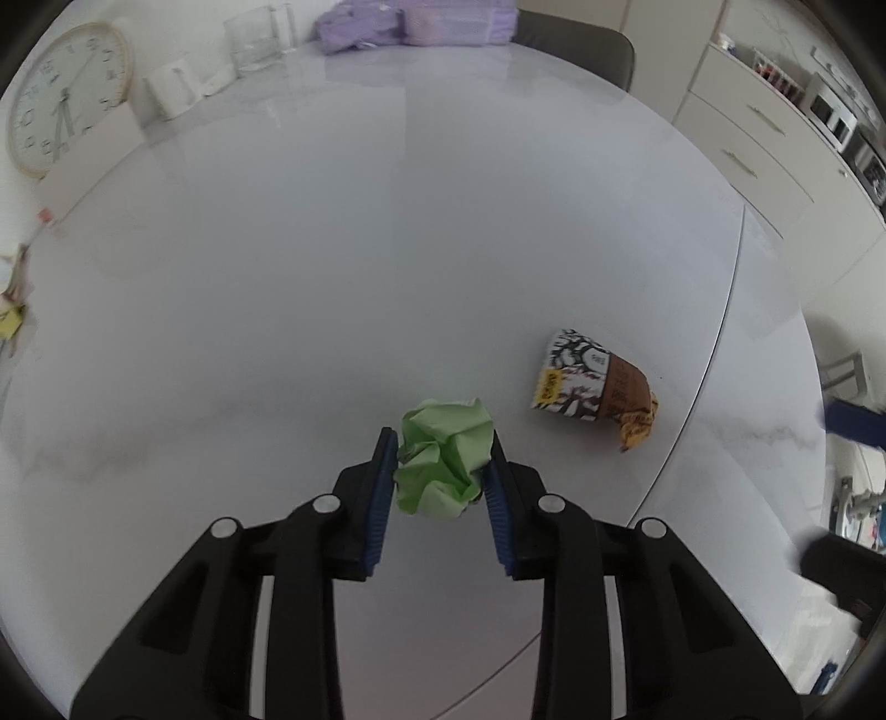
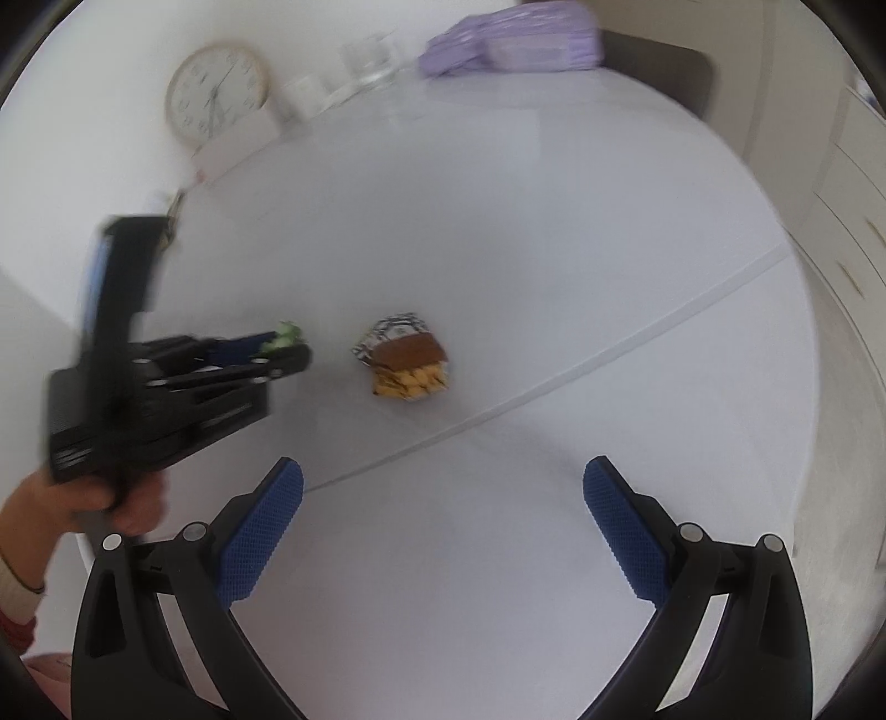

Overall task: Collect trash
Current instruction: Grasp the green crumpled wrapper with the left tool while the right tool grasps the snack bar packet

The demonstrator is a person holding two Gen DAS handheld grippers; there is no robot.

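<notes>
My left gripper (image 1: 443, 443) is shut on a crumpled green paper ball (image 1: 446, 459) and holds it over the white table (image 1: 387, 249). A crushed patterned paper wrapper (image 1: 595, 385) with brown and yellow parts lies on the table to the right of it. In the right wrist view my right gripper (image 2: 443, 482) is open and empty, above the table's near part. The wrapper (image 2: 404, 360) lies ahead of it. The left gripper (image 2: 288, 346) with the green paper (image 2: 283, 335) is at the left, blurred.
A round wall clock (image 1: 66, 99) leans at the far left of the table. A glass container (image 1: 260, 36) and a purple bundle (image 1: 410, 22) stand at the far edge. A chair (image 1: 576, 41) is behind the table. Cabinets (image 1: 764, 144) are at the right.
</notes>
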